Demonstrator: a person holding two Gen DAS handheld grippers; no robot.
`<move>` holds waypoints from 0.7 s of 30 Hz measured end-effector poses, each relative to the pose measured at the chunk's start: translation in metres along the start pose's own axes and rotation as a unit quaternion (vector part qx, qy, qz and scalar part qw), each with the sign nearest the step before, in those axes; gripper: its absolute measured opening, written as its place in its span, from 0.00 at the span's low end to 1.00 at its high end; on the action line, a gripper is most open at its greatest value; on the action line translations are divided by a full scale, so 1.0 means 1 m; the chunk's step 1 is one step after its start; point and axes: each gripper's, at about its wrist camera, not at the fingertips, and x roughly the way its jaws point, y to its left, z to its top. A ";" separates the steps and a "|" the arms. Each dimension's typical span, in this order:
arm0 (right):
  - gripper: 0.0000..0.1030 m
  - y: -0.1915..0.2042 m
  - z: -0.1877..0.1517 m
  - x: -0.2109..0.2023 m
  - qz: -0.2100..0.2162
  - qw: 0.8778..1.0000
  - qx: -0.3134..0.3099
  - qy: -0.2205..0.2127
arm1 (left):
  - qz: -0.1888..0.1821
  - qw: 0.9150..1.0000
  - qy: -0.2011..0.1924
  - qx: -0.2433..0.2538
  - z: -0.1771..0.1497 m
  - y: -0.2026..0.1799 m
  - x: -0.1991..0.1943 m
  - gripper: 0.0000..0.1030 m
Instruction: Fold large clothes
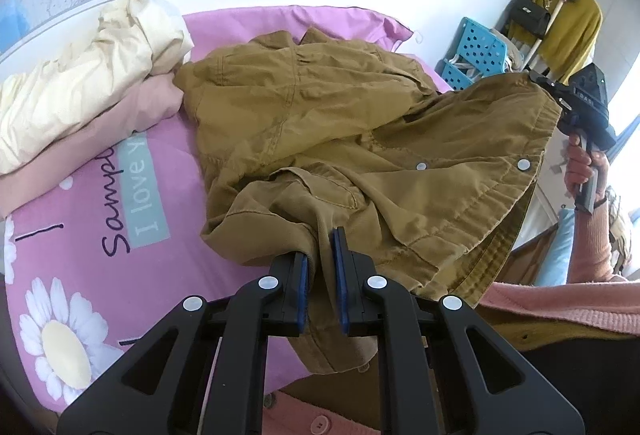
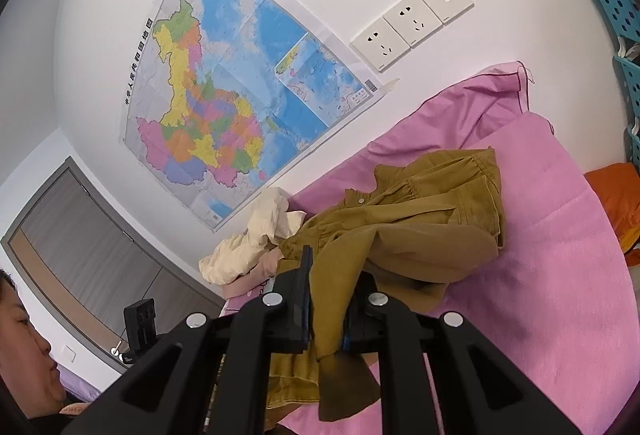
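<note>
A mustard-brown jacket lies crumpled on a bed with a pink flowered sheet. My left gripper is shut on a fold of the jacket's near edge and holds it just above the sheet. At the right of the left wrist view, my right gripper pinches the hem corner and holds it raised, with a hand on its handle. In the right wrist view the right gripper is shut on jacket cloth, which drapes over and hides its right finger.
A pile of cream and pale pink clothes lies beside the jacket against the wall. A map and wall sockets hang above the bed. Blue perforated baskets and a coat rack stand past the bed's far end.
</note>
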 end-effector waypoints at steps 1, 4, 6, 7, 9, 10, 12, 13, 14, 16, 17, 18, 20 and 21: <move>0.10 0.000 -0.001 0.000 -0.001 1.000 0.001 0.000 | -0.001 1.000 0.000 -0.001 0.000 0.001 0.000 0.12; 0.10 0.000 0.000 0.000 0.000 1.000 0.001 0.000 | -0.010 1.000 0.000 -0.006 0.002 0.005 -0.002 0.12; 0.10 0.002 0.001 -0.001 -0.002 1.000 0.001 0.000 | -0.017 1.000 -0.001 -0.010 0.002 0.008 -0.003 0.12; 0.11 0.002 0.001 0.000 -0.004 1.000 -0.002 0.002 | -0.018 1.000 -0.001 -0.011 0.001 0.009 -0.003 0.12; 0.11 0.002 0.003 0.002 -0.005 1.000 0.000 0.002 | -0.022 1.000 -0.002 -0.012 0.002 0.010 -0.003 0.12; 0.11 0.001 0.004 0.003 -0.006 1.000 -0.001 0.003 | -0.024 1.000 -0.003 -0.012 0.001 0.011 -0.002 0.12; 0.11 -0.001 0.005 0.003 -0.004 1.000 0.001 0.003 | -0.027 1.000 -0.003 -0.012 0.001 0.012 -0.002 0.12; 0.11 -0.001 0.004 0.003 -0.004 1.000 -0.002 0.004 | -0.027 1.000 -0.003 -0.011 0.001 0.011 -0.002 0.12; 0.11 -0.002 0.003 0.001 -0.003 1.000 -0.002 0.006 | -0.028 1.000 -0.002 -0.009 0.000 0.011 -0.002 0.12; 0.11 -0.004 0.000 0.000 0.000 1.000 -0.005 0.009 | -0.031 0.999 0.000 -0.009 -0.001 0.011 -0.002 0.12; 0.11 -0.006 -0.003 -0.002 0.000 1.000 -0.003 0.010 | -0.033 0.999 0.001 -0.007 -0.003 0.010 -0.002 0.13; 0.11 -0.008 -0.005 -0.004 0.001 1.000 -0.002 0.012 | -0.034 0.999 0.001 -0.008 -0.004 0.010 -0.001 0.14; 0.12 -0.012 -0.010 -0.008 0.002 1.000 -0.001 0.017 | -0.043 0.999 0.006 -0.009 -0.010 0.011 0.000 0.17; 0.12 -0.013 -0.013 -0.010 0.002 1.000 -0.001 0.020 | -0.048 0.999 0.010 -0.008 -0.013 0.011 0.001 0.19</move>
